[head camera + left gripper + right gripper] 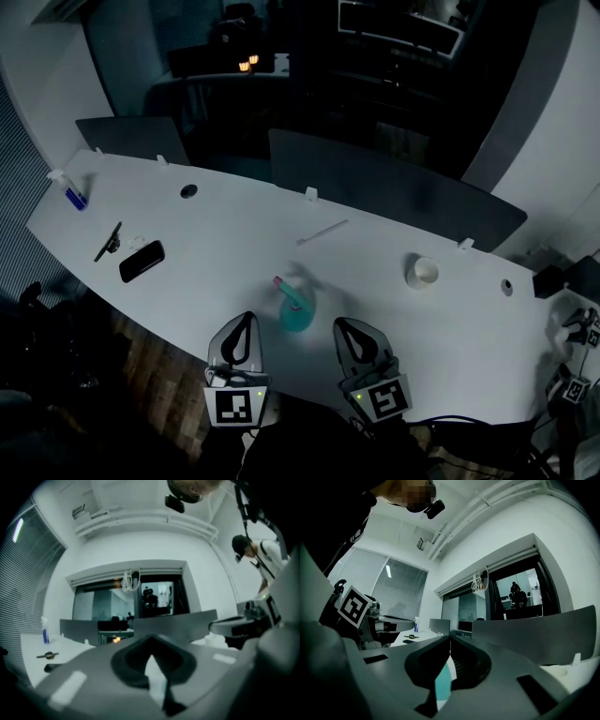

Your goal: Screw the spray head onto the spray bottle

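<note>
A long, curved white desk is stretching across the head view. Two grey partitions are standing along its far edge.

At the near edge, the left gripper and the right gripper are pointing level over the desk, side by side. Each gripper's own view is showing its jaws clenched tip to tip with nothing between them: left gripper, right gripper.

The teal spray bottle is standing on the desk between the two grippers, just beyond their tips and touching neither. It is also showing as a teal patch low in the right gripper view. The spray head, pink at its tip, is sitting at the bottle's top and leaning left. Whether it is threaded on cannot be told.

The other things are lying well apart from the bottle:
- A black phone is lying to the left.
- A dark clip is lying just beyond the phone.
- A white cup is sitting to the right.
- A thin white tube is lying behind the bottle, toward the partitions.
- A small bottle with blue in it is lying at the far left end.
</note>
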Demonstrator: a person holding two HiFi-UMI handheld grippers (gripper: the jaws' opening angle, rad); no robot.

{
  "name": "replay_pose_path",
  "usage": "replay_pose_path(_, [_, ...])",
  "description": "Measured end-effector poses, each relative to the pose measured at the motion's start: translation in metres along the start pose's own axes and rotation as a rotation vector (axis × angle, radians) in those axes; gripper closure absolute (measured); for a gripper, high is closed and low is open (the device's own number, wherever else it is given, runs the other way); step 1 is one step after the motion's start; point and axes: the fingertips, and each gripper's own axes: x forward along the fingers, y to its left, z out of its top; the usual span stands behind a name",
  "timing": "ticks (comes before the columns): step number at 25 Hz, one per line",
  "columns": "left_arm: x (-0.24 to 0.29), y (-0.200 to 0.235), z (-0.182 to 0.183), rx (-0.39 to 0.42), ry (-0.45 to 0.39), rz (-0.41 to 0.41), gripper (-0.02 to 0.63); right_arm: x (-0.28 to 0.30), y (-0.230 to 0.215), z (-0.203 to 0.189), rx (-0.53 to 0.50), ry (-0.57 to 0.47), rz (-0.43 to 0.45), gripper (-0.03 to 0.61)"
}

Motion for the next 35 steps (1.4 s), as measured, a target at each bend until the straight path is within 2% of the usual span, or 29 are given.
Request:
replay_pose_path(4, [-0.033, 0.001, 0.010, 0.049, -0.021, -0.015, 0.611, -0.020, 0.027, 0.004, -0.009, 0.009, -0.066, 0.574])
replay_pose_path(10, [-0.096, 0.008, 0.004, -0.029, -0.016, -0.019, 0.611, -0.061, 0.080, 0.012, -0.024, -0.007, -0.129, 0.574])
replay_pose_path(15, [-0.140, -0.006, 0.003, -0.012, -0.006, -0.058, 0.611, -0.087, 0.117, 0.020, -0.046, -0.016, -0.166, 0.574])
replay_pose_path(23, [-0.163, -0.011, 0.020, -0.016, -0.046, -0.008, 0.611, -0.099, 0.132, 0.038, -0.078, -0.031, -0.150, 0.574])
replay_pose_path(26, [-0.167, -0.016, 0.034, -0.017, -0.097, 0.011, 0.611, -0.101, 0.129, 0.045, -0.053, -0.044, -0.126, 0.574])
replay_pose_path(29, [-0.171, -0.027, 0.038, 0.007, -0.101, 0.018, 0.611, -0.105, 0.130, 0.053, -0.066, -0.068, -0.099, 0.574])
replay_pose_path(33, [-0.174, -0.039, 0.039, -0.010, -0.109, 0.004, 0.611, -0.108, 0.129, 0.054, -0.066, -0.081, -0.080, 0.574])
replay_pose_path(35, [-0.175, -0.043, 0.039, 0.018, -0.105, -0.017, 0.611, -0.110, 0.128, 0.053, -0.065, -0.077, -0.076, 0.574])
